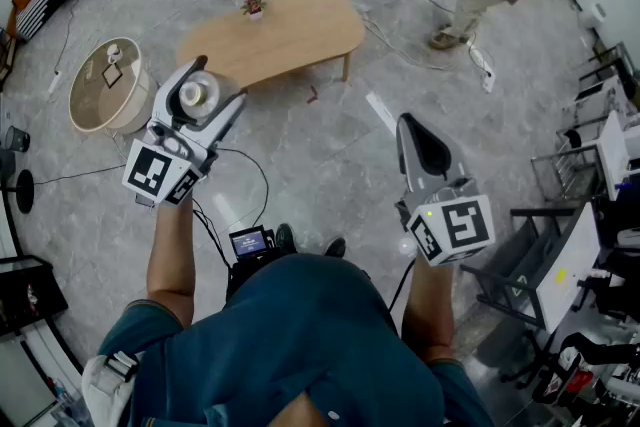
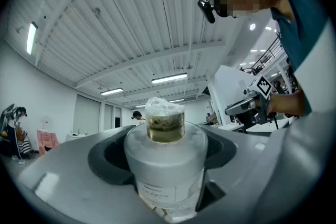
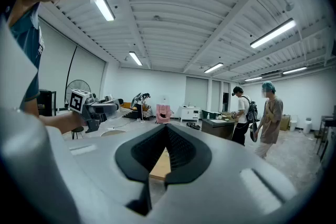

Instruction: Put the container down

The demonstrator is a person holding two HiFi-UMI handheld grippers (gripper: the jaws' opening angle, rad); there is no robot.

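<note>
Container [image 2: 165, 160] base cut off at btm edge, label [image 2: 160, 189] print unreadable

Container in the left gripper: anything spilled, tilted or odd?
Nothing spilled. The container sits upright between the jaws of the left gripper. One oddity: its neck is covered with crinkled clear film, and no cap is visible.

Head camera: sits on the person's head and faces steeply down at the floor [image 1: 330, 165], with the left gripper [image 1: 215, 87] and right gripper [image 1: 410, 130] near below it.

Left gripper camera: rides on that gripper and tilts slightly up toward the ceiling [image 2: 131, 18]. The container [image 2: 165, 160] is very near the lens.

Right gripper camera: looks roughly level across the room.

Overlap: the 2 gripper views each catch the opposite gripper. The head and right gripper views share the wooden table [image 1: 290, 30].
</note>
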